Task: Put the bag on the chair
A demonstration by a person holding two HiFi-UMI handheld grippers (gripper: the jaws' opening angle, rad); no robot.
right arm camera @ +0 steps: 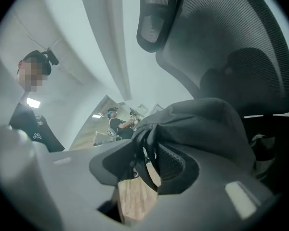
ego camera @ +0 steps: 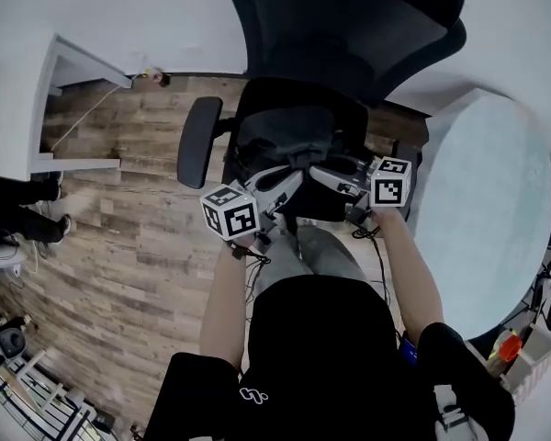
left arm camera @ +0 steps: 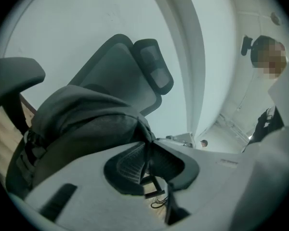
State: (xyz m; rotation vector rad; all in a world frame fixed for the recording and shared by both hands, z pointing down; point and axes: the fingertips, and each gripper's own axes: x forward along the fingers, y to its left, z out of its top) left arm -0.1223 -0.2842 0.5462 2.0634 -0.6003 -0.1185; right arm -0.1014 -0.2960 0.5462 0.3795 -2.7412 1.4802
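Note:
A dark grey bag lies on the seat of a black mesh office chair. Both grippers meet at the bag's near edge. My left gripper comes in from the left, and in its own view its pads sit close on a thin bag strap, with the bag bulging just beyond. My right gripper comes in from the right. Its jaws stand apart with a loop of strap hanging loose between them and the bag to their right.
The chair's left armrest juts out beside the bag. A round white table stands close on the right and a white cabinet at the far left, with a person's legs near it. Cables lie on the wood floor.

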